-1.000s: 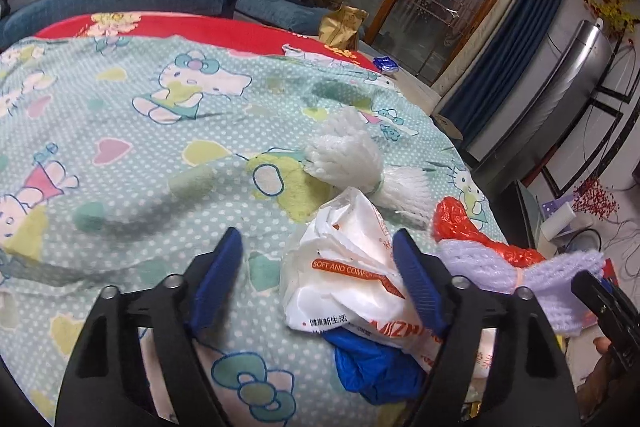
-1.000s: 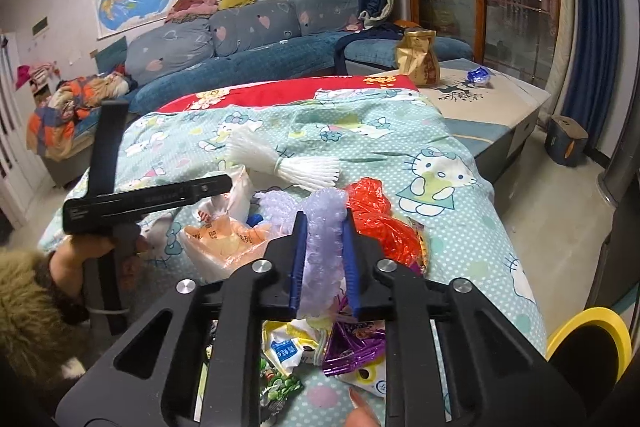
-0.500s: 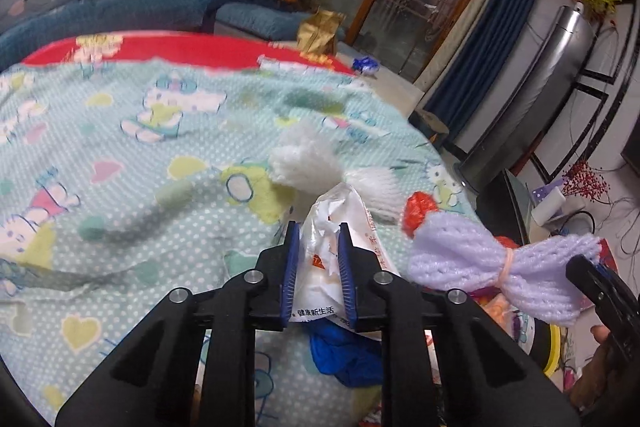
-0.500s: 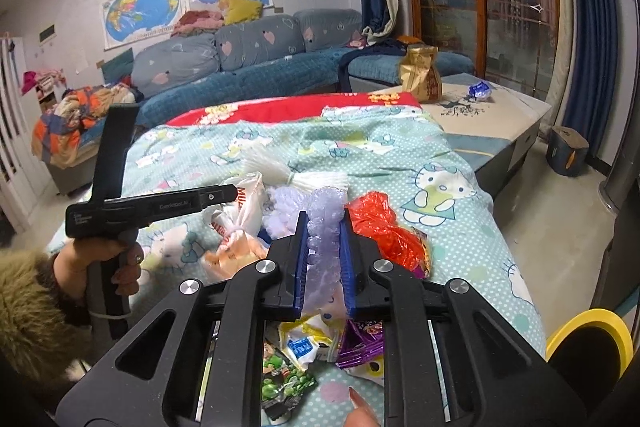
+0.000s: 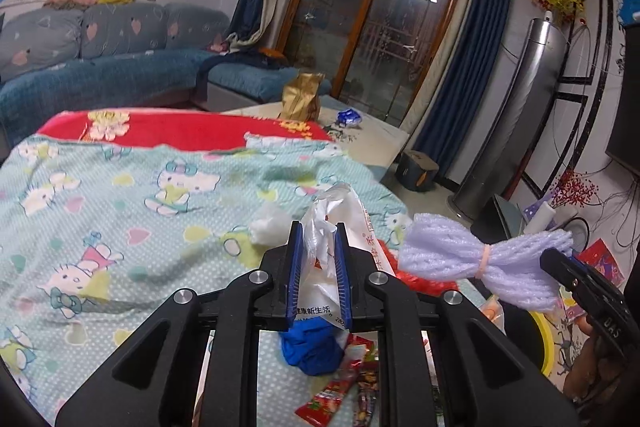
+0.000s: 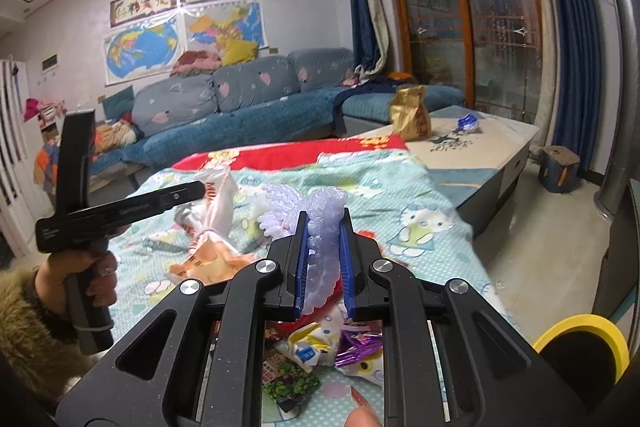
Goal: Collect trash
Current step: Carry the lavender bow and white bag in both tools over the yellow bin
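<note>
- Our left tongs [image 5: 319, 251] are clamped on a crumpled white plastic bag [image 5: 328, 215], held up above the near right part of the worktop [image 5: 120, 211], which is covered by a mint cartoon-cat blanket.
- Our right tongs [image 6: 323, 243] are clamped on a lilac foam-net bundle [image 6: 324, 223] tied at its middle with a pale band; it too hangs clear of the blanket, beyond the worktop's right edge in the left view.
- Near the worktop's near edge lie more scraps: a blue crumpled piece [image 5: 310, 351] under the bag, red snack wrappers [image 5: 328, 395], a purple foil wrapper [image 6: 356, 347] and a green packet [image 6: 292, 383].
- A white foam net [image 5: 266, 227] lies just beyond the bag, towards the middle.
- The left half of the blanket is bare; the far edge is a red strip [image 5: 180, 127].
- Beyond the far right corner, on a pale uncovered surface, stand a gold bag [image 6: 410, 113] and a small blue wrapper [image 6: 468, 123].
- Open tiled floor runs along the right edge; a yellow-rimmed bin [image 6: 580, 339] sits off the near right corner.
- The bag carries orange lettering starting "MU" and Chinese characters near the tongs; wall scrolls bear characters too small to read.
</note>
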A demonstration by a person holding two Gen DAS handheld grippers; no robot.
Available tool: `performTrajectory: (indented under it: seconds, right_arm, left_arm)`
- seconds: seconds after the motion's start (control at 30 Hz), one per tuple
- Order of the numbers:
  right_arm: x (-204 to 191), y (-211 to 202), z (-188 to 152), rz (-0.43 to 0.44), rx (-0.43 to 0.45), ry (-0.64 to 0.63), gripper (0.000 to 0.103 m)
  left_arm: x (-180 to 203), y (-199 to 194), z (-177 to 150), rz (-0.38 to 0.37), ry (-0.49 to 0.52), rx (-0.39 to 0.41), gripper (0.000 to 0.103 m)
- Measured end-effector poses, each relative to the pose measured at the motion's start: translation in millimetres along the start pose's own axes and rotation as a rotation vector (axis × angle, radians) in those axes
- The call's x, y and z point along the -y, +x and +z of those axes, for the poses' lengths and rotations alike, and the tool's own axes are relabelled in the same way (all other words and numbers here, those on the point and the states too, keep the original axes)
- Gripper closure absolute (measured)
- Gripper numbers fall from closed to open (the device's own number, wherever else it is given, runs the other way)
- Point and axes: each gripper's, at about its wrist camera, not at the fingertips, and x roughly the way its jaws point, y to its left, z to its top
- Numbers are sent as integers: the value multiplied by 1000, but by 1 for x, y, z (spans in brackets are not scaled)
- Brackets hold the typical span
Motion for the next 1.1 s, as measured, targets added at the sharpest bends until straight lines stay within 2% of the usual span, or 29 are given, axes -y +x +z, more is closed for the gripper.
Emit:
performTrajectory:
  seconds: [0.47, 0.7, 1.1]
  right_arm:
    - [33, -44, 3, -83, 50, 39, 93]
    - [60, -63, -4, -144, 49, 74, 93]
    - [110, -93, -26, -279, 40, 160, 93]
  left_arm:
    - [63, -18, 2, -31, 77, 33, 88]
    - [97, -8, -3, -78, 111, 15, 88]
    - [156, 17, -18, -104, 173, -11, 88]
